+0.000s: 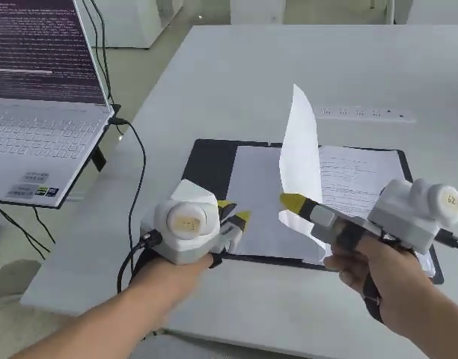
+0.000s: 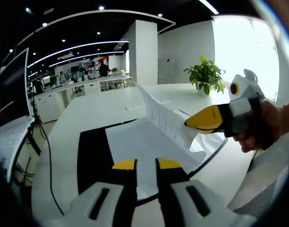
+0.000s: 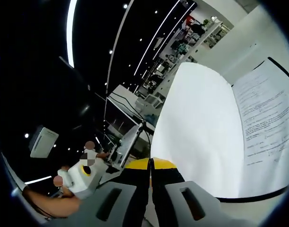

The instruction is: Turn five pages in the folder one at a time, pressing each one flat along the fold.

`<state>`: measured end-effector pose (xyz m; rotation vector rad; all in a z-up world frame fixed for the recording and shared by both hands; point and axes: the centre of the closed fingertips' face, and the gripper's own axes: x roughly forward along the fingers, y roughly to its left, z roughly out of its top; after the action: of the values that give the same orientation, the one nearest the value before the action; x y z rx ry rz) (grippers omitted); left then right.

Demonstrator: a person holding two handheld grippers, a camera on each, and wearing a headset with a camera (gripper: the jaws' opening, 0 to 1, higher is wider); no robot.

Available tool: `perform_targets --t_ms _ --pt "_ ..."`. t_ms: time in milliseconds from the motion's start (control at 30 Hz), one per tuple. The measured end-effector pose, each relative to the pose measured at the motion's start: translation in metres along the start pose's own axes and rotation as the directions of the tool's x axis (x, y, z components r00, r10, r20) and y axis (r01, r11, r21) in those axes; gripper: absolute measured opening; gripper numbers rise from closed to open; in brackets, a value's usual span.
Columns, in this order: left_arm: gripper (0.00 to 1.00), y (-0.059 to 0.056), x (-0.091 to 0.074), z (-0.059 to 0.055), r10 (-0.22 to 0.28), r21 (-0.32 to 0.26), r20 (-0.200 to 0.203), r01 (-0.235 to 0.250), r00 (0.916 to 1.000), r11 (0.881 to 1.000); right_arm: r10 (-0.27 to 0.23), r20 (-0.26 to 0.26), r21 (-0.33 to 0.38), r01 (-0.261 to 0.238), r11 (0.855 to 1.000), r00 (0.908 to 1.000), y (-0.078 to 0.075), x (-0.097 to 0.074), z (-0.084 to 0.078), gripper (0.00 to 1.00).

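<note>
White tabletop [image 1: 236,67], open folder [image 1: 210,161].
Right tongs [image 1: 290,200] pinch a page [image 1: 300,149] upright; narrow, empty left tongs [image 1: 240,217] left of it view its printed side.

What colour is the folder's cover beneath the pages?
Black. The folder shows it best in the head view, left of the white pages.

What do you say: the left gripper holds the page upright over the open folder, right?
No, the right gripper holds it: the right gripper view shows its fingers shut on the page, upright over the open folder. The left gripper holds nothing.
</note>
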<state>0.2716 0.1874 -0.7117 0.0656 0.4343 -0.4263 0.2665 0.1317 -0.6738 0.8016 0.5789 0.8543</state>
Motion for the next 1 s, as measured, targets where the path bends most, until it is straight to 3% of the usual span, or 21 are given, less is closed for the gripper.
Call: perform_targets --t_ms 300,467,700,1000 --pt "0.13 0.033 -0.016 -0.019 0.048 -0.037 -0.018 -0.048 0.9987 0.998 -0.027 -0.090 0.003 0.028 1.000 0.9956 -0.006 0.041 -0.029 0.00" --pt "0.13 0.045 -0.023 -0.030 0.068 -0.054 -0.034 -0.069 0.9971 0.996 -0.044 -0.141 0.008 0.045 0.999 0.9890 -0.024 0.062 -0.041 0.00" --pt "0.13 0.051 -0.027 -0.047 0.071 -0.065 -0.064 -0.075 0.9954 0.995 -0.091 -0.190 0.011 0.095 0.995 0.9775 -0.046 0.075 -0.063 0.00" --pt "0.12 0.048 -0.025 -0.059 0.062 -0.076 -0.091 -0.069 0.9939 0.995 -0.140 -0.234 0.016 0.148 0.989 0.9620 -0.069 0.084 -0.085 0.00"
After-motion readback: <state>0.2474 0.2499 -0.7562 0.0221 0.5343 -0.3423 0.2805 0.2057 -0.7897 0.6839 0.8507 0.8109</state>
